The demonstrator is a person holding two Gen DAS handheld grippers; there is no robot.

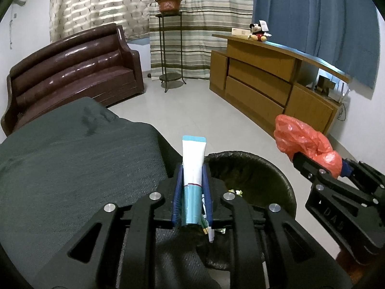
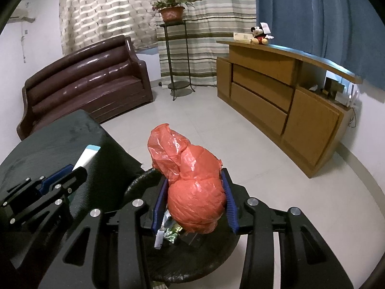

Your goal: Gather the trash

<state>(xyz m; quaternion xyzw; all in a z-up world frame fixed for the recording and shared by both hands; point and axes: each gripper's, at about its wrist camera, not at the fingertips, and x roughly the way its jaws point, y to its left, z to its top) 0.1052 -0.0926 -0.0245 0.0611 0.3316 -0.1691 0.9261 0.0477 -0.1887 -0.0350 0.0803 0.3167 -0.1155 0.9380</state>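
You hold a smooth plastic tube [image 1: 193,166] and a crinkly glossy orange plastic bag [image 2: 192,183]. Your grippers' fingers [image 1: 177,192] look matt black plastic with blue ribbed pads. Bin liner [image 1: 272,166] glossy black; sofa [image 1: 72,72] shiny leather; cabinet [image 1: 264,77] wood.

Left gripper [image 1: 192,187] clamps tube [image 1: 193,166] (upright) beside bin [image 1: 284,183].

brown sofa [image 1: 72,72], potted plant [image 1: 169,1], wooden cabinet [image 1: 264,77], plush toy [image 1: 258,32]

Both wrist views look forward and slightly down, close over the trash bin [image 1: 276,168], sharing sofa [image 2: 84,79] and cabinet [image 1: 264,72].
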